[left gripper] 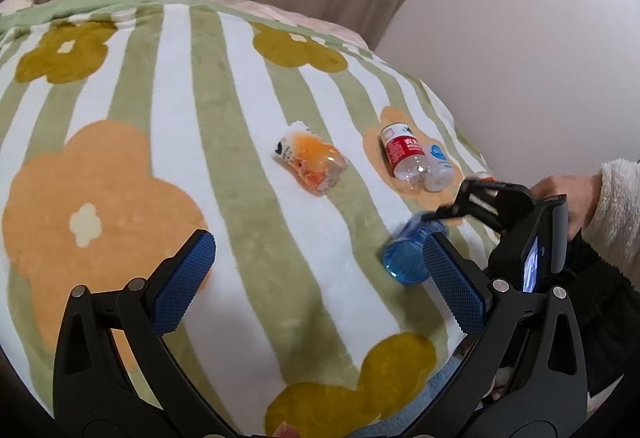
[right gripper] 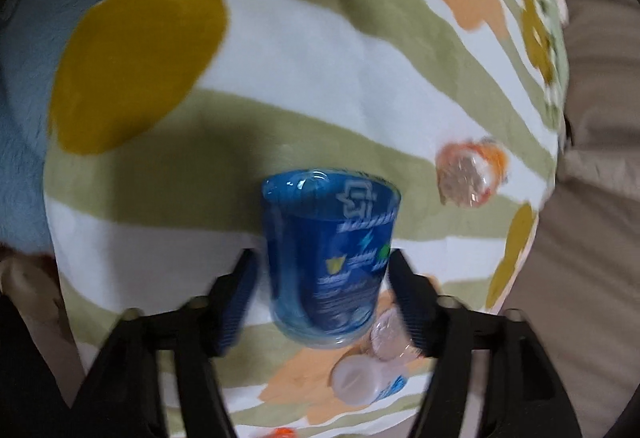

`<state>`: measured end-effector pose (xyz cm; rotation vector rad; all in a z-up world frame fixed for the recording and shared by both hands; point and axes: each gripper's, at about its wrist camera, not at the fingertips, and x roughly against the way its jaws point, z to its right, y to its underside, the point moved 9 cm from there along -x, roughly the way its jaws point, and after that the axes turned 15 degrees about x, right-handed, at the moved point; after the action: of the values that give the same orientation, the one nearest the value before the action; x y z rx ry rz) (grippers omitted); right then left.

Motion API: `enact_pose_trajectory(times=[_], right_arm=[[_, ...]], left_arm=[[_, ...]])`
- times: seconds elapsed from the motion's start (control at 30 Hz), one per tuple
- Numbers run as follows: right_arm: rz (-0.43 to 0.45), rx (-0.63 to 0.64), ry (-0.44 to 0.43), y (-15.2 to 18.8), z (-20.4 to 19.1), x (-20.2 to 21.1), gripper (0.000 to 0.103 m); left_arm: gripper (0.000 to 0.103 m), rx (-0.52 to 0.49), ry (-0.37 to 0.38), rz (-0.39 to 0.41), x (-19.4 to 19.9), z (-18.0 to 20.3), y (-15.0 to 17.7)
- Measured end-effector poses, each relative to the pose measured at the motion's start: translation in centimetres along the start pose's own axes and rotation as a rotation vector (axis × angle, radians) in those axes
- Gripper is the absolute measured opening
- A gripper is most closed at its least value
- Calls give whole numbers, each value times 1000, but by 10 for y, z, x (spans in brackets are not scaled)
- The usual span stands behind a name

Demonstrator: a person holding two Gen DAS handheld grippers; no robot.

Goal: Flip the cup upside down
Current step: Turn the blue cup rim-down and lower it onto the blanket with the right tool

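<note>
Right up against the lens, the right gripper (right gripper: 322,298) is carrying the blue cup (right gripper: 326,258) between its two fingers, the black fingers (right gripper: 236,302) sitting on either flank of the cup's wall; the picture is smearing, so whether both pads are pressing hard is hard to tell, but it reads as a hold. The cup's long axis is running straight ahead of the gripper, along the fingers, one round end pointing forward and the other tucked back near the palm; which end is the mouth I cannot tell through the blur.

Just past the cup, to the gripper's forward right, a small orange cup (right gripper: 470,173) is lying on the striped blanket (right gripper: 320,57), and low beside the right finger a white-capped bottle (right gripper: 360,378) is lying too.

Over on the other side, the left gripper (left gripper: 316,278) is hanging wide and empty above the blanket, with the blue cup showing just beyond its right finger. The right hand (left gripper: 568,197) is plainly the nearer one, so the coming turn looks like a wrist roll about the grip, then a set-down on soft, uneven cloth where the cup could topple
</note>
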<state>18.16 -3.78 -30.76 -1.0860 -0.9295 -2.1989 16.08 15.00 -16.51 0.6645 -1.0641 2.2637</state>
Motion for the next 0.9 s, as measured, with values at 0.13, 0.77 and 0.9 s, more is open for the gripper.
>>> enact_pose_trajectory(times=[0.13, 0.77, 0.9], right_arm=[[24, -355, -137, 12, 26, 11, 88], [559, -2753, -716, 92, 2, -30, 85], [611, -2826, -708, 103, 3, -43, 76]], left_arm=[[103, -17, 24, -7, 2, 7, -1], [103, -77, 107, -7, 36, 32, 6], [103, -76, 104, -8, 39, 31, 7]])
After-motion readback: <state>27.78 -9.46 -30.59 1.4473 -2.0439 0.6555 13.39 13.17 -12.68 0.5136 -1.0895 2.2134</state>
